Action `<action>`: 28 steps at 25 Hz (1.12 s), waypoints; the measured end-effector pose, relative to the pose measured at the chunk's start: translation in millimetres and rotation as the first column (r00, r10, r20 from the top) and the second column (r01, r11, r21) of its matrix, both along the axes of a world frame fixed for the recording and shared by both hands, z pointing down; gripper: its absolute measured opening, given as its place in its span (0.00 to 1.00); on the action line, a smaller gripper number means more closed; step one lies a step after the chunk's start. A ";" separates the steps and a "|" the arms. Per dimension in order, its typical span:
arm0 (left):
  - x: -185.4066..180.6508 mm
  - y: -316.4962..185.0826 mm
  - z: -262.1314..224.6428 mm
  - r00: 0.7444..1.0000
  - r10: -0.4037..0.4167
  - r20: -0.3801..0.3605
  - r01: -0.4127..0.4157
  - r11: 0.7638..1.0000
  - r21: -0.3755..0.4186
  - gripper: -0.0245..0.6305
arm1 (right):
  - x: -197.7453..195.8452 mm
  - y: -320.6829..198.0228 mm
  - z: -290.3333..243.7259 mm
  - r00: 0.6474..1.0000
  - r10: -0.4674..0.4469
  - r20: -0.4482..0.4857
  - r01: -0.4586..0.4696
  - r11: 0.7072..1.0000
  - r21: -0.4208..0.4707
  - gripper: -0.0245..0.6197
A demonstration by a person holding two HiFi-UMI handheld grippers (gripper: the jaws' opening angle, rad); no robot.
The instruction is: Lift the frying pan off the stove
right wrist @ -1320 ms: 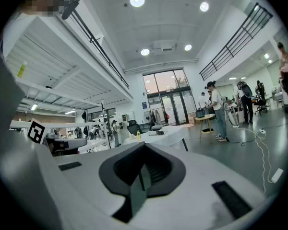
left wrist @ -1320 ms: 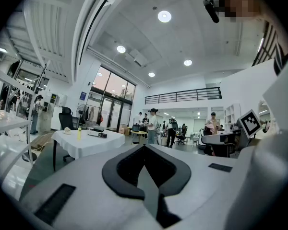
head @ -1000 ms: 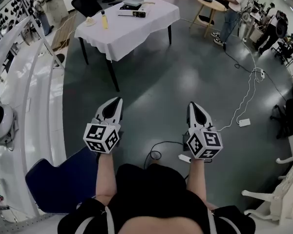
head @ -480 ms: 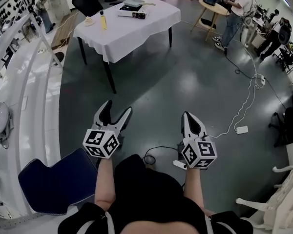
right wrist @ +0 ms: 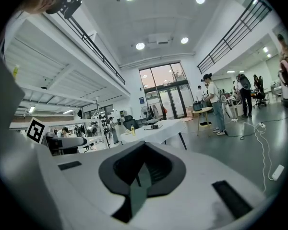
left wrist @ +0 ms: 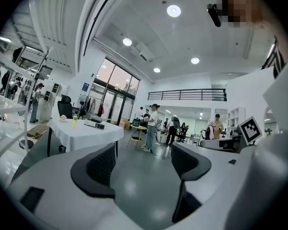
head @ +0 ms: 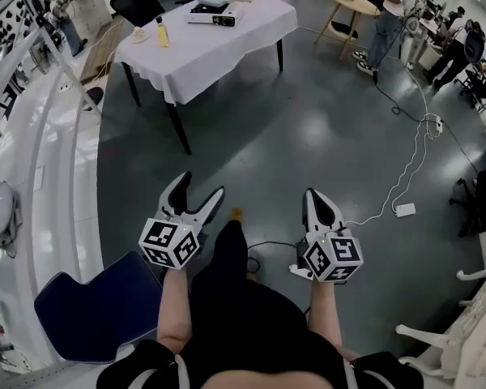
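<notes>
Standing on open grey floor (head: 308,120), both tools held out in front. Reads as the approach, with no lifting begun. Searched all three views for frying pan and stove and found neither, so cannot give the pan's place.

Left gripper (head: 199,186) spread wide, having just been opening, with nothing but floor between the jaws. Right gripper (head: 313,196) pressed together, pinching nothing.

Well ahead, a table (head: 227,51) under a white cloth. Yellow bottle (head: 161,32) near the left edge of the tabletop, flat grey device (head: 213,19) by the far edge — nothing pan-like among them. Blue chair (head: 97,306) just beside the left arm. White power strip (head: 405,210) on the floor off to the right. People (head: 389,14) standing well apart at the far right.

Next, judged from this: find the stove first — turn or walk until in view. Then open the right tool too if needed, line up on the pan's handle, close firmly, and raise straight and level. Worth minding the power strip while walking.
</notes>
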State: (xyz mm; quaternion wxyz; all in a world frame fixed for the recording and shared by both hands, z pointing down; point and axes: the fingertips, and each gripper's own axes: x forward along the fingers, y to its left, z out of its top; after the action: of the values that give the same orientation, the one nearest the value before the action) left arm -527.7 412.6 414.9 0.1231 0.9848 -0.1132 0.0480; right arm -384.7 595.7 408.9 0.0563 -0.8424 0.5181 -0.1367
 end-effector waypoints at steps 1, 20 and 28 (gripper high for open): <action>5.3 -3.1 1.7 1.000 0.005 0.009 -0.005 1.000 0.006 0.61 | 5.5 -2.4 0.5 1.000 0.004 0.000 -0.004 1.000 0.000 0.04; 178.0 -205.8 -24.8 1.000 0.020 -0.012 -0.019 0.998 0.068 0.61 | 181.3 -188.8 -34.3 0.996 0.058 -0.068 -0.056 0.998 0.036 0.04; 230.0 -285.7 -26.9 0.999 0.029 -0.037 -0.026 0.997 0.067 0.61 | 231.9 -268.7 -32.4 0.995 0.062 -0.073 -0.060 0.998 0.033 0.04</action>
State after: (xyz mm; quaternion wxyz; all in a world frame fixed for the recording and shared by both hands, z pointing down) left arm -297.8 126.9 388.0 0.0919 0.9905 -0.0988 0.0270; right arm -152.8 327.0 376.5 0.0541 -0.8613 0.4959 -0.0959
